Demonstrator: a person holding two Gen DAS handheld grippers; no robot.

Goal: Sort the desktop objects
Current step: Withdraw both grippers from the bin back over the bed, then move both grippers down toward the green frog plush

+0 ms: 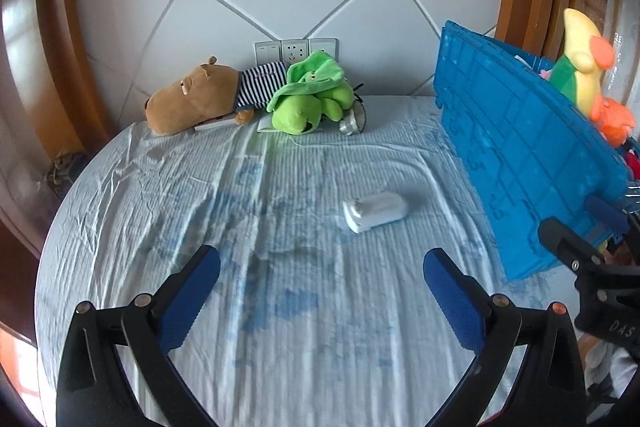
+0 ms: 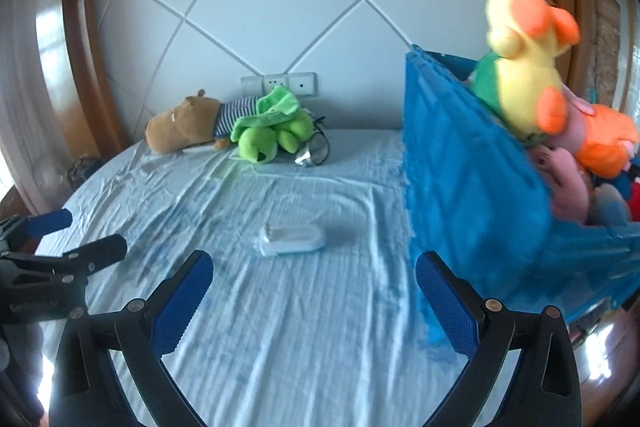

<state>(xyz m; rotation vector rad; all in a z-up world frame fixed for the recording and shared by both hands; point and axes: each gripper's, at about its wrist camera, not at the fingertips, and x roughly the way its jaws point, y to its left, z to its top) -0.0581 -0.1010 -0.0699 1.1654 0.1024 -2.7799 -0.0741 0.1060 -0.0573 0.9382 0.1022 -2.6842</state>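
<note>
A small white case (image 1: pixel 375 211) lies on the pale blue cloth, ahead of both grippers; it also shows in the right wrist view (image 2: pixel 291 239). My left gripper (image 1: pixel 322 263) is open and empty, short of the case. My right gripper (image 2: pixel 314 269) is open and empty, just short of the case and beside the blue crate (image 2: pixel 460 179). A brown plush animal in a striped shirt (image 1: pixel 200 97) and a green plush frog (image 1: pixel 308 95) lie at the far edge by the wall. A yellow and orange plush (image 2: pixel 524 67) sticks out of the crate.
The blue crate (image 1: pixel 520 147) stands on the right, holding several plush toys. Glasses and a small shiny object (image 1: pixel 354 121) lie beside the frog. Wall sockets (image 1: pixel 294 51) sit behind the toys. Wooden frames flank the table on both sides.
</note>
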